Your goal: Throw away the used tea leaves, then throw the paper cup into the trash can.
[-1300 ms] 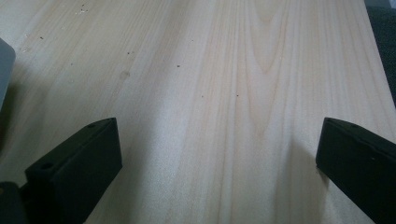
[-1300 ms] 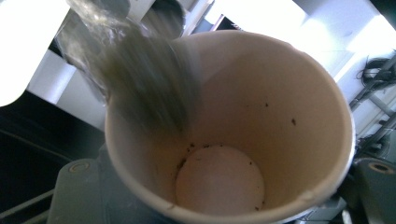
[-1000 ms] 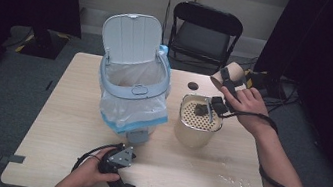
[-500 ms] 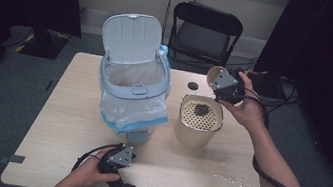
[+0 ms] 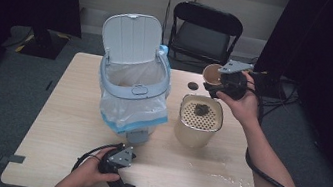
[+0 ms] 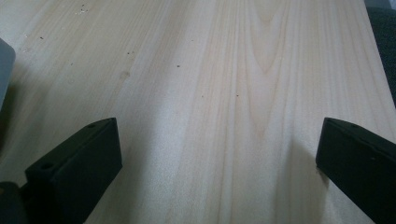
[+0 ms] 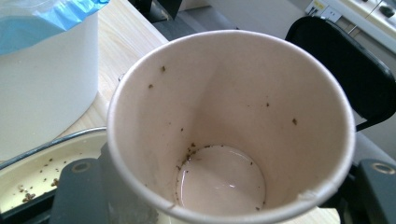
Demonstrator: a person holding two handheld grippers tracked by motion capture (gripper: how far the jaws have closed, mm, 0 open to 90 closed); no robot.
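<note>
Paper cup (image 7: 231,126), nearly empty, with tea-leaf specks clinging inside, held tilted in the air above and behind the cream strainer canister (image 5: 199,120). The right gripper (image 5: 220,84) pinches its thin wall from both sides. The cup looks light and easily crushed; a gentle grip at mid-wall seems safest. Beside it stands the open, bag-lined trash bin (image 5: 132,88). The left gripper (image 6: 210,154) rests on the wooden table (image 5: 68,123), jaws spread, holding nothing.
</note>
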